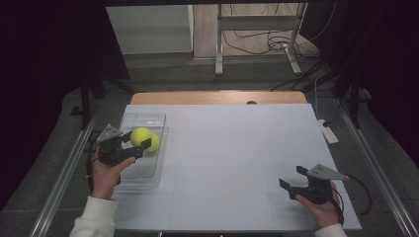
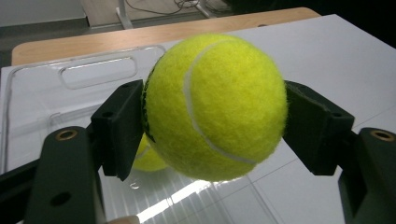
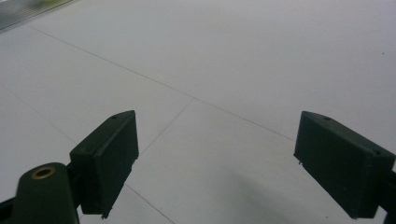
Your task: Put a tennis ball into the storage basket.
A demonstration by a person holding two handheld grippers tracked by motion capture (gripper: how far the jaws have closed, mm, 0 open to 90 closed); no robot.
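Observation:
A yellow tennis ball (image 2: 217, 105) (image 1: 140, 135) sits squeezed between the pads of my left gripper (image 1: 135, 139) (image 2: 212, 126), which is shut on it above a clear plastic bin (image 1: 143, 122) at the table's left. A second yellow tennis ball (image 1: 155, 142) (image 2: 148, 158) lies inside the bin, just beyond and below the held one. Over at the right front of the table my right gripper (image 1: 291, 178) (image 3: 233, 163) stands open, its jaws wide apart with bare white tabletop between them.
The white table (image 1: 232, 148) stretches between the two hands, with a wooden strip (image 1: 217, 97) along its far edge. A white power strip (image 1: 328, 132) lies off the table's right side. Metal stand legs and cables stand on the floor beyond.

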